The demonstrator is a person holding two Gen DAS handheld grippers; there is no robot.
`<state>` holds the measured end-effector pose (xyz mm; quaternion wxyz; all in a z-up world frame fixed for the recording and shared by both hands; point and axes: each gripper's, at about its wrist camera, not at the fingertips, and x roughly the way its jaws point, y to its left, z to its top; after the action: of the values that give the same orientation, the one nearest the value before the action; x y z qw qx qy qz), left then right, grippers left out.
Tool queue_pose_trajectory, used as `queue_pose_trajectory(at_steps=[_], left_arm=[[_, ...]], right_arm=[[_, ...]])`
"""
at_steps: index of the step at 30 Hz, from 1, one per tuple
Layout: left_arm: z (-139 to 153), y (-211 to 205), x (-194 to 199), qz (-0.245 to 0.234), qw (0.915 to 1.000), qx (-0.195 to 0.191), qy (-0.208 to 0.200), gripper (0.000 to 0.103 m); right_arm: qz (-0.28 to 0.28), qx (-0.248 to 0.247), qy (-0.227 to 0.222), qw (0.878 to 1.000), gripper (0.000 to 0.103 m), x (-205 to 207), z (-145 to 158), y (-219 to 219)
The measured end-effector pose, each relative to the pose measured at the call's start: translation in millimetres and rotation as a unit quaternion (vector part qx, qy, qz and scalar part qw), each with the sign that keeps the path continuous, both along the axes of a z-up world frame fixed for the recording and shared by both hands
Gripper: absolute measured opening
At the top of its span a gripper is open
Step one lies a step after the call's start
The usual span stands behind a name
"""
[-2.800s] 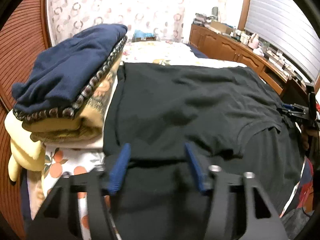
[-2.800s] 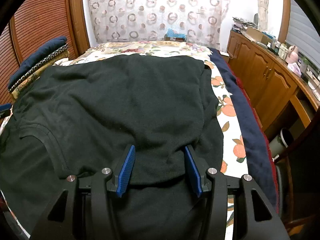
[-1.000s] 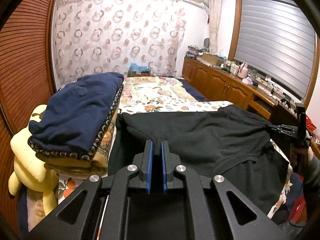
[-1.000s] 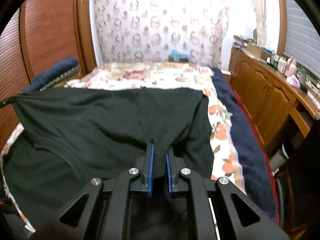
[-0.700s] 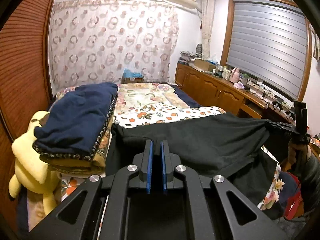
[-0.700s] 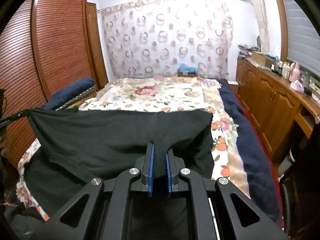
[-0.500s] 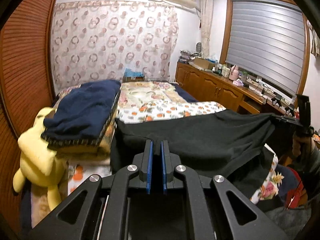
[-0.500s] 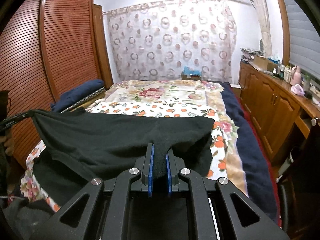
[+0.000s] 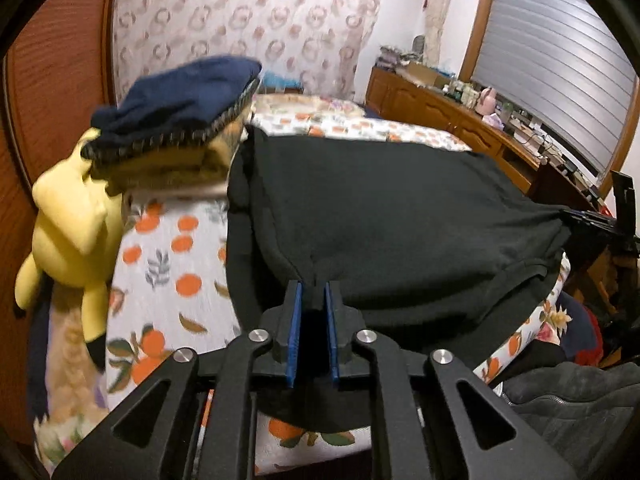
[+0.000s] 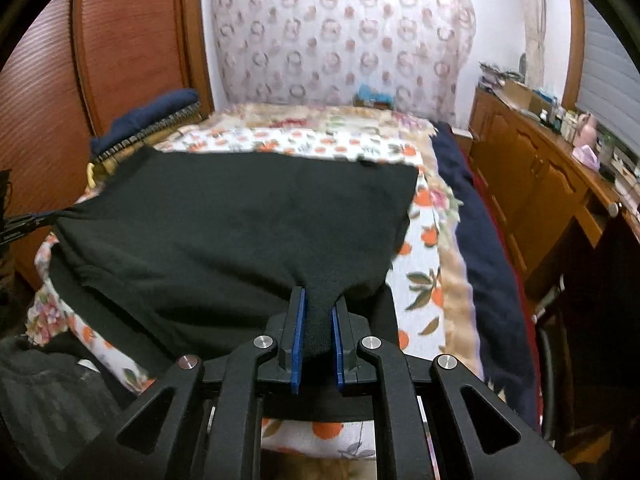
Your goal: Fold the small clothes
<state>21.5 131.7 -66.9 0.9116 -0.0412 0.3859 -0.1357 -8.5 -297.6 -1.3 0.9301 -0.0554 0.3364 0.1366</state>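
Note:
A black garment (image 9: pixel 380 208) lies folded over on the flower-print bed (image 9: pixel 172 248), its near edge doubled. My left gripper (image 9: pixel 313 292) has a bunched corner of it between the blue pads; the jaws are opening and the cloth still touches both pads. In the right wrist view the same garment (image 10: pixel 240 220) spreads out ahead, and my right gripper (image 10: pixel 318 296) pinches the other near corner, which fills the gap while the jaws open. Each gripper also shows in the other's view: the right gripper (image 9: pixel 592 216) at the far right, the left gripper (image 10: pixel 24 224) at the far left.
A stack of folded blankets (image 9: pixel 176 92), navy on top, sits at the bed's left beside a yellow plush toy (image 9: pixel 72 220). A navy blanket (image 10: pixel 480 240) runs along the bed's right edge. Wooden cabinets (image 10: pixel 532 168) line the right wall, a wardrobe (image 10: pixel 120 52) the left.
Both grippers, raised with the garment's edge a second ago, have come down toward the bed and laid the cloth flat. Their pads now stand slightly further apart.

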Motion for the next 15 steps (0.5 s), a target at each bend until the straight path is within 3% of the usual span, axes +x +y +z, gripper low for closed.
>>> queue_pose_trajectory(at_steps=[2,4,6,8,9,11,15], left_arm=[[-1,1,-1,0.004,1.0,-0.003,0.0,0.025],[2,1,-2,0.009,0.9999,-0.002,-0.009,0.044],[3,0,-2,0.019,0.9997,0.007,-0.011,0.051],[2,2,0,0.024,0.9996,0.009,-0.012,0.073],[1,3,1,0.025,0.9996,0.008,-0.012,0.077],[-3,5,2,0.026,0.9996,0.006,-0.007,0.08],[-10,5,5,0.036,0.9992,0.013,0.003,0.08]], right_arm=[[-0.009,-0.004,-0.003,1.0,0.039,6,2,5],[-0.014,-0.007,-0.01,1.0,0.045,10,7,8],[-0.017,-0.006,-0.02,1.0,0.051,11,11,11],[-0.019,-0.004,-0.028,0.999,0.057,13,14,15],[-0.017,-0.001,-0.032,0.999,0.059,13,16,18],[-0.01,0.002,-0.036,0.999,0.065,9,11,26],[0.004,0.008,-0.036,0.999,0.066,9,0,42]])
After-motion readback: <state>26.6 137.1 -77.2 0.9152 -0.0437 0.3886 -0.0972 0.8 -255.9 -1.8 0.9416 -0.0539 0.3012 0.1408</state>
